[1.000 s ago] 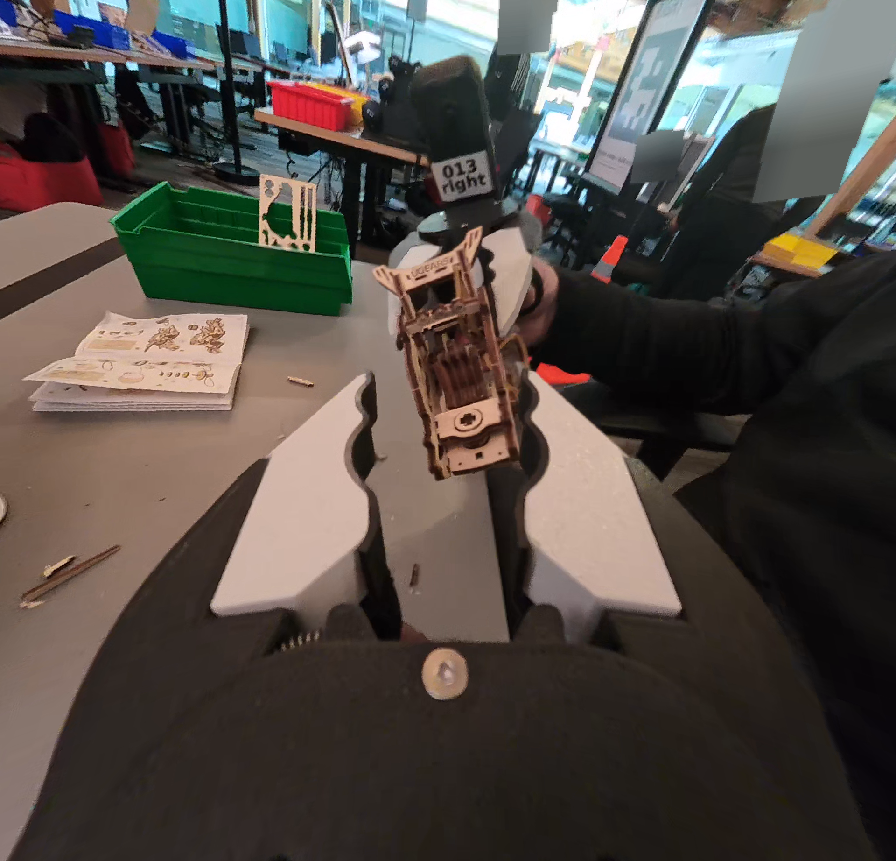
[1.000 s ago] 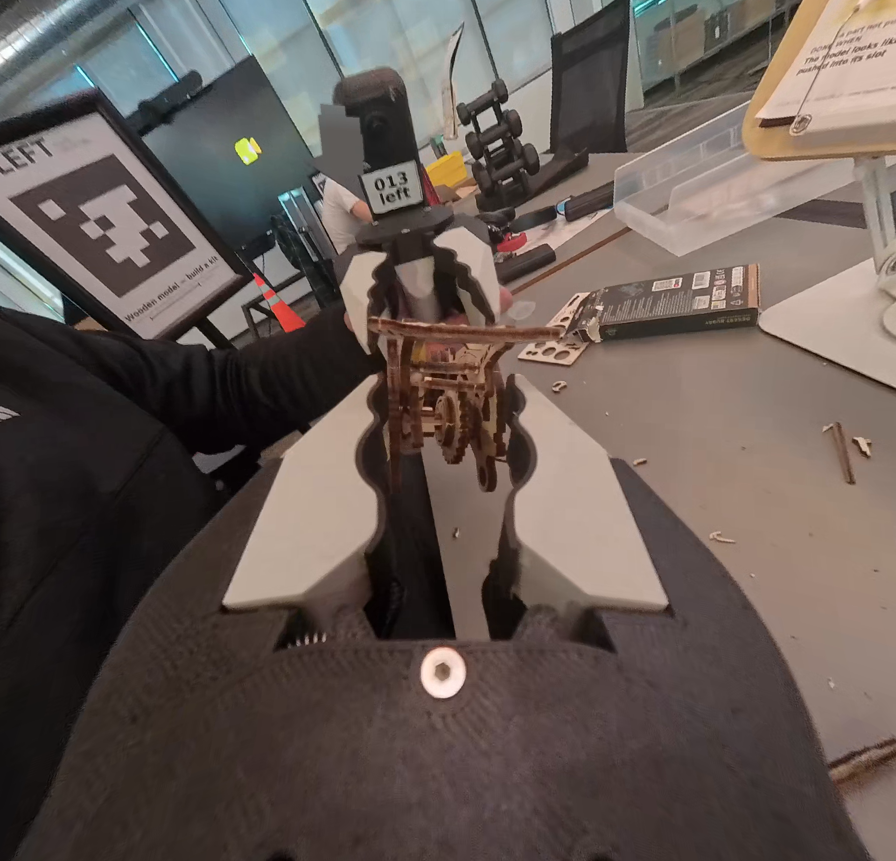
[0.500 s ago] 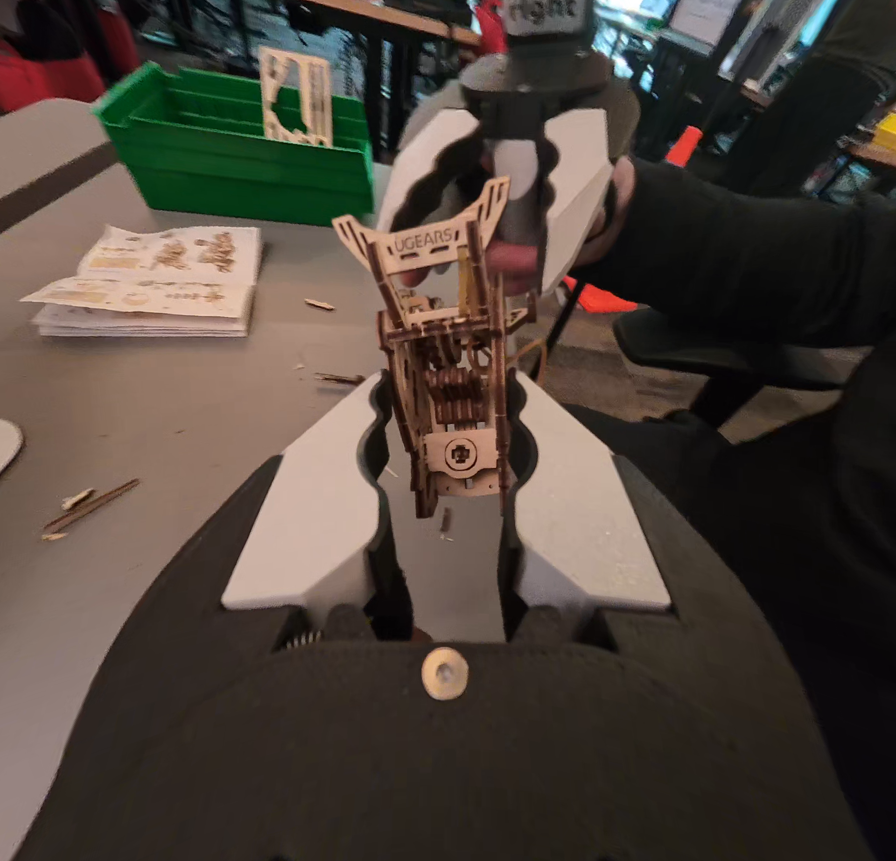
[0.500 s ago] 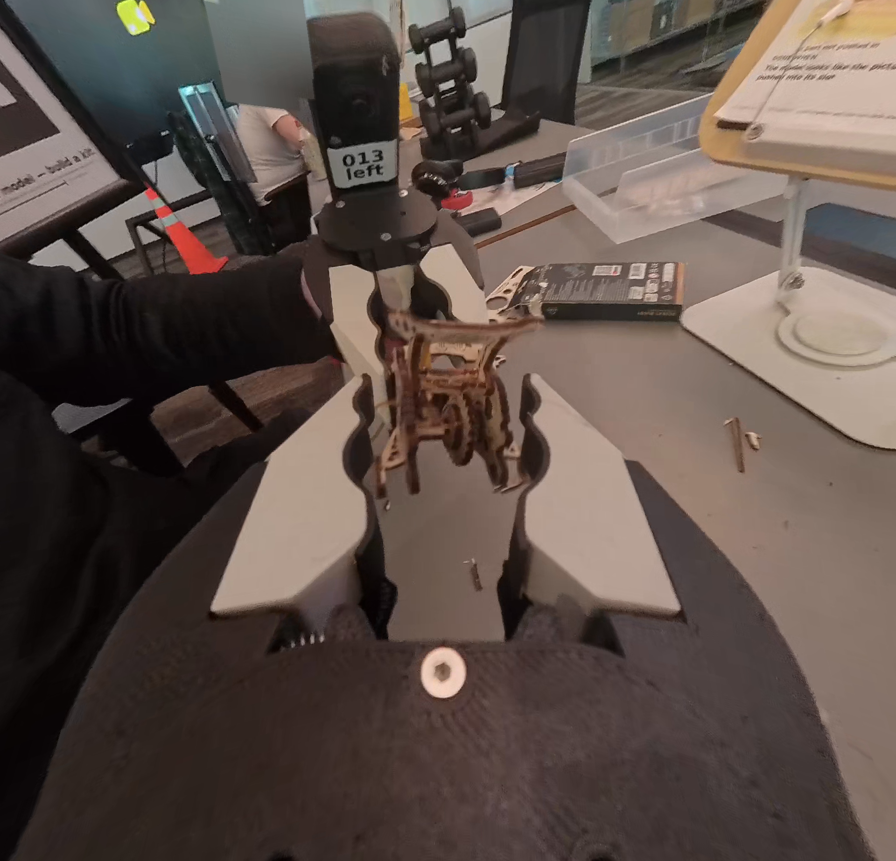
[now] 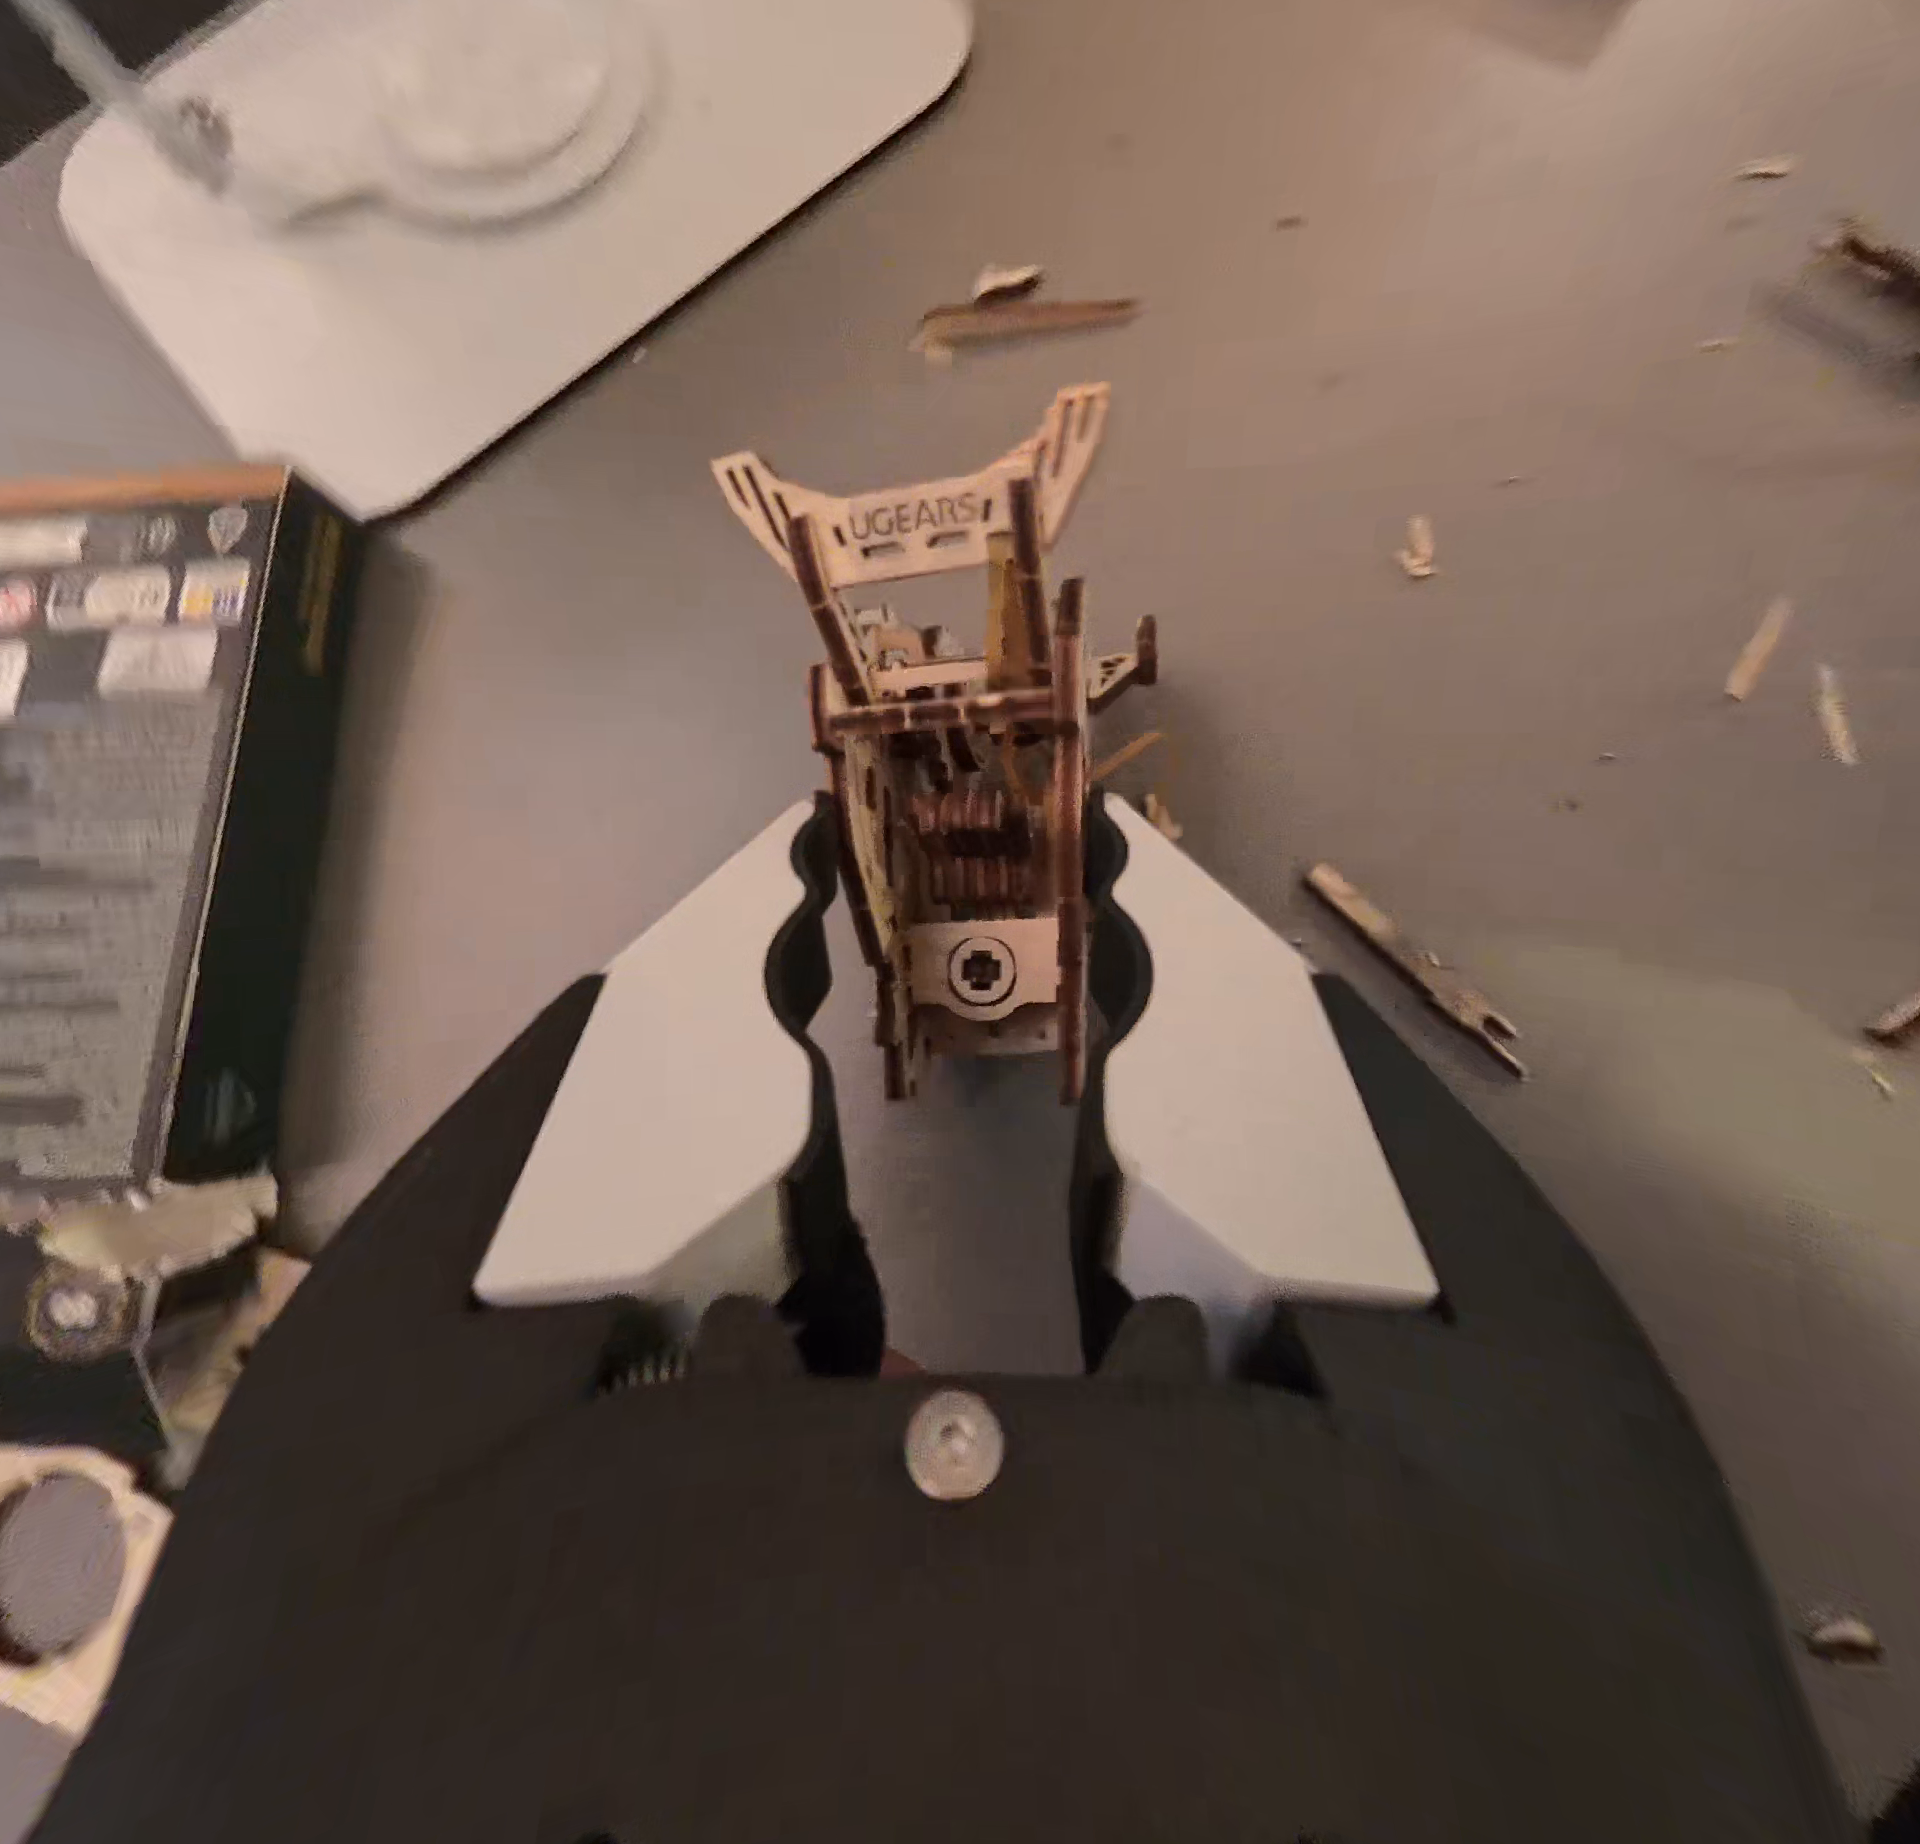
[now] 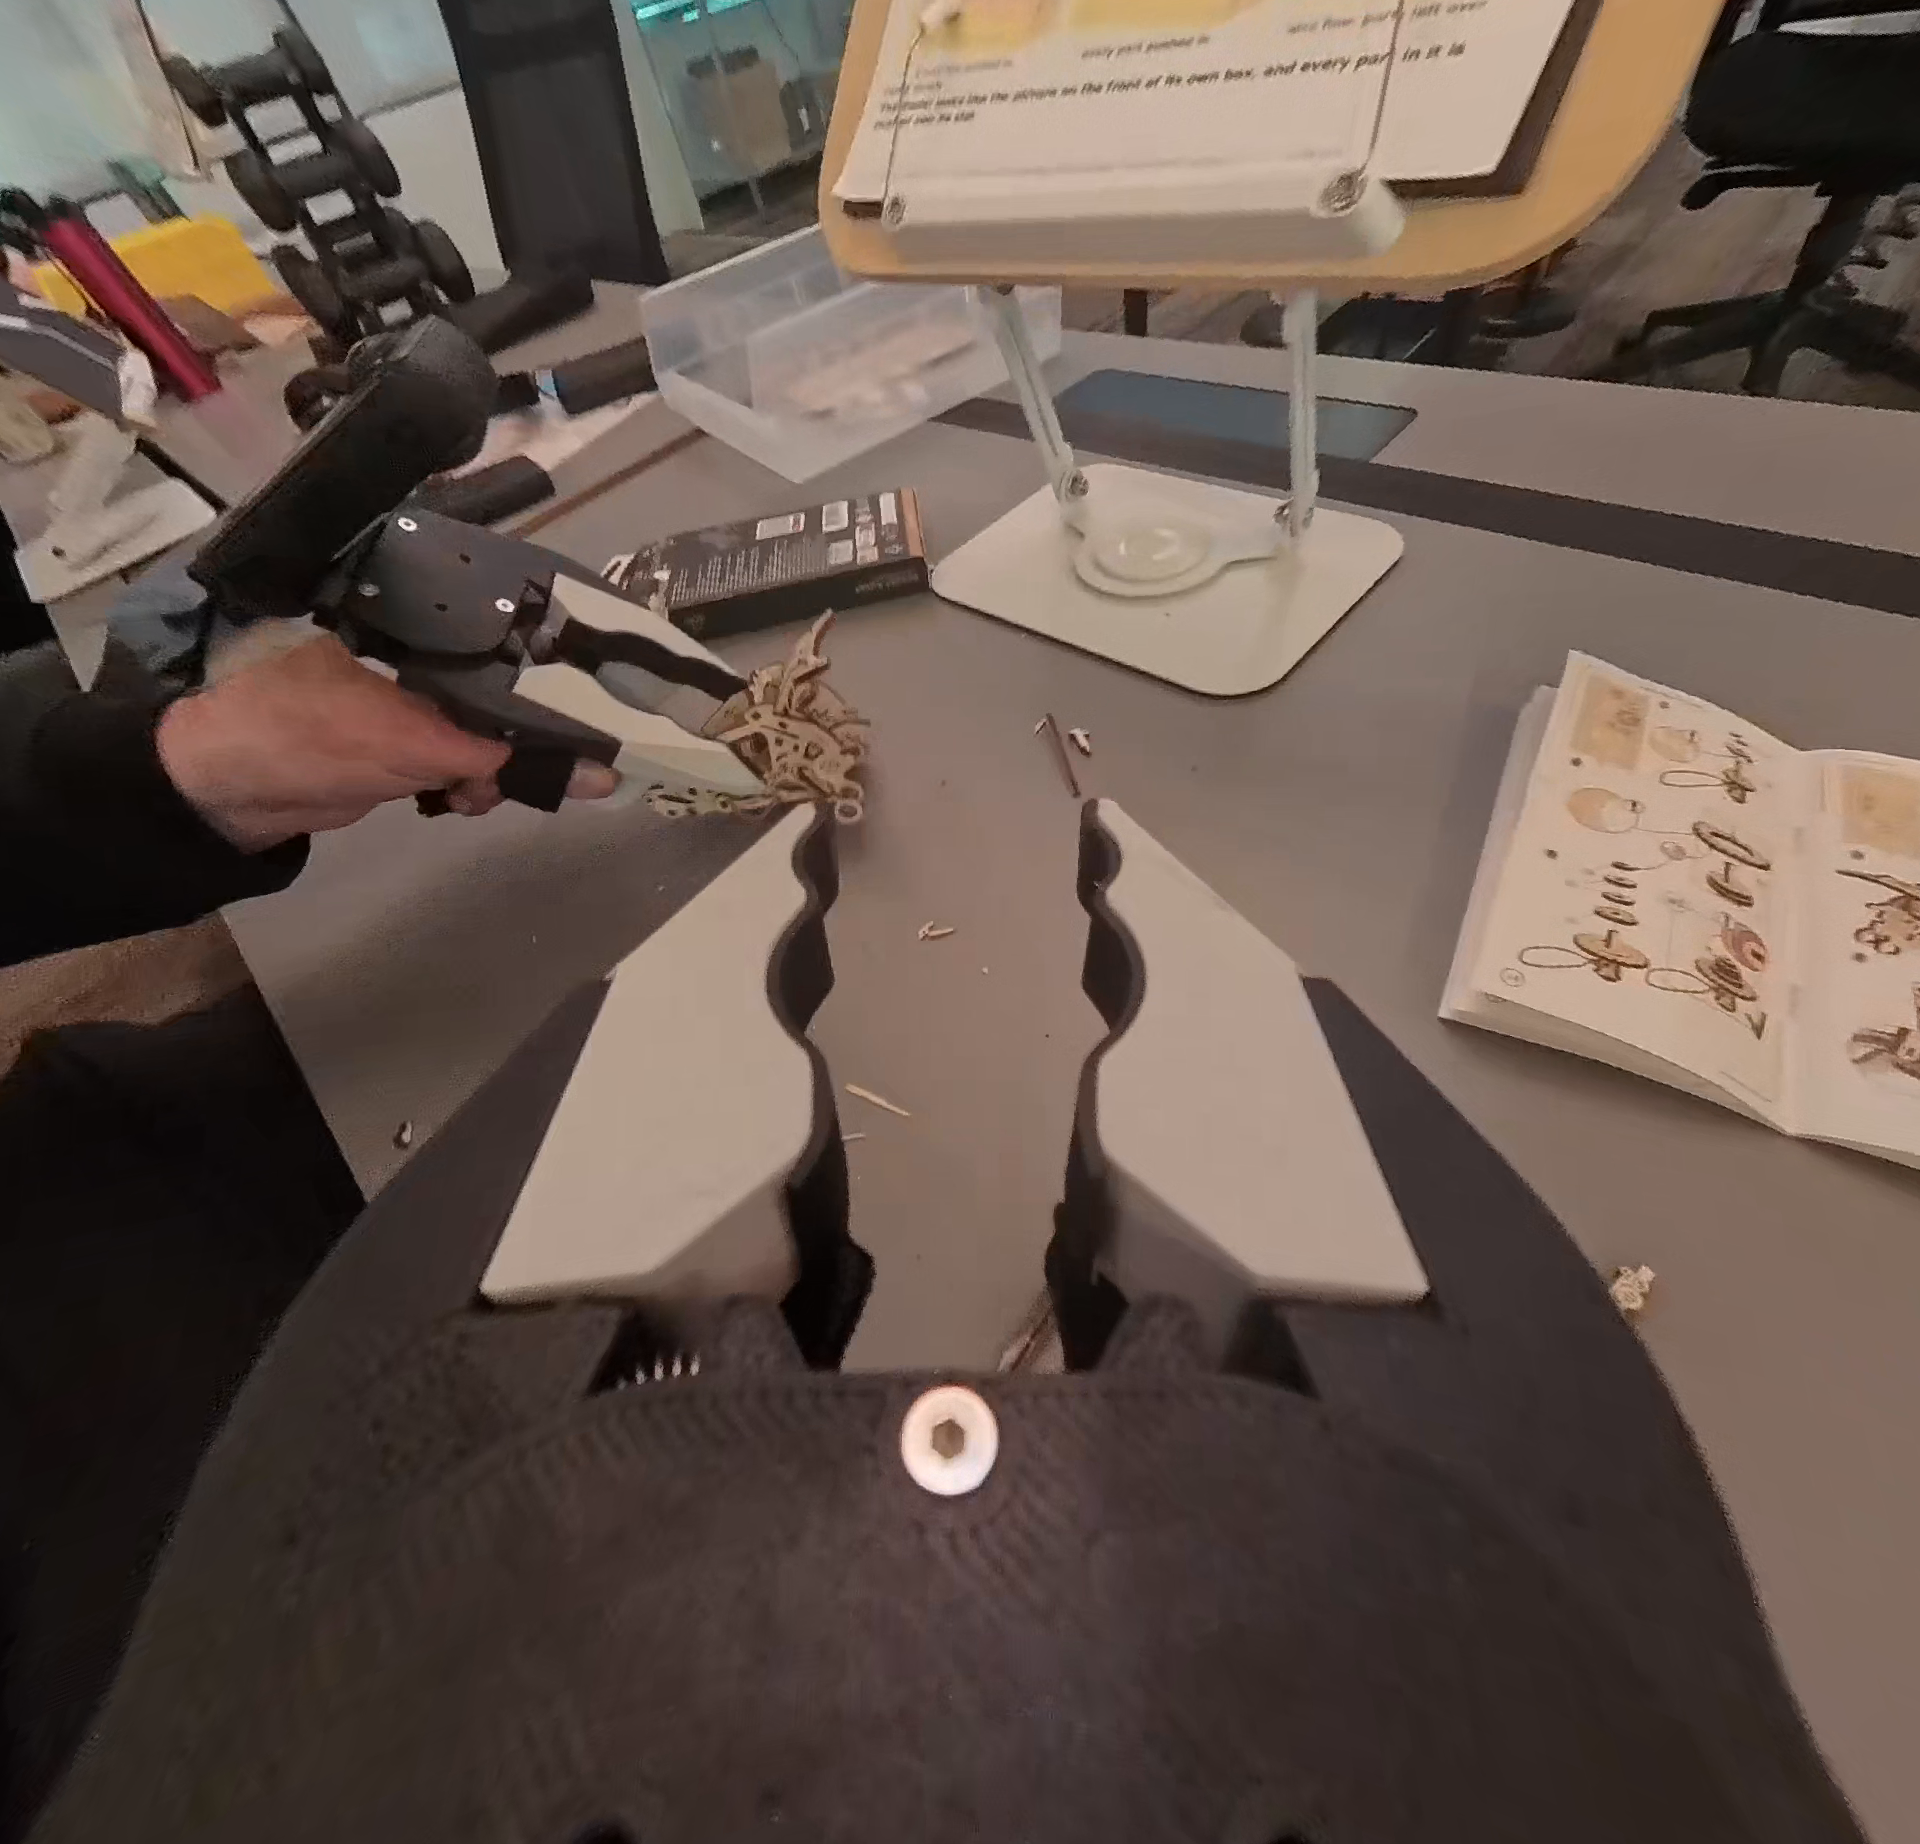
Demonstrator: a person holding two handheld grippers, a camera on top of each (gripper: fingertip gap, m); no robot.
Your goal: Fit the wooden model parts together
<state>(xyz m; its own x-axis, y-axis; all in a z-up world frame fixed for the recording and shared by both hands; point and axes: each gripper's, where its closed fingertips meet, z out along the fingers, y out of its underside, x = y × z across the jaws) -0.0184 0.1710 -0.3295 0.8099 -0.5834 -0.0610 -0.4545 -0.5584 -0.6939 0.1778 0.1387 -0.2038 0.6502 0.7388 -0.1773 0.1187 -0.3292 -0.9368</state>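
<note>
Left gripper (image 5: 956,921) tipped steeply down toward the grey tabletop (image 5: 1455,568), gripped by a hand (image 6: 312,745) with a dark sleeve coming in from the side. Fingers (image 5: 707,1015) clamped on the wooden model (image 5: 956,786), pads pressing its two sides, its curved top plate sticking out beyond the tips. Right gripper (image 6: 956,859) held level and low over the tabletop, fingers (image 6: 1195,1025) parted with nothing between them, only wood scraps (image 6: 935,930) below. Model just left of the right fingertips, black box (image 6: 790,558) beyond.
</note>
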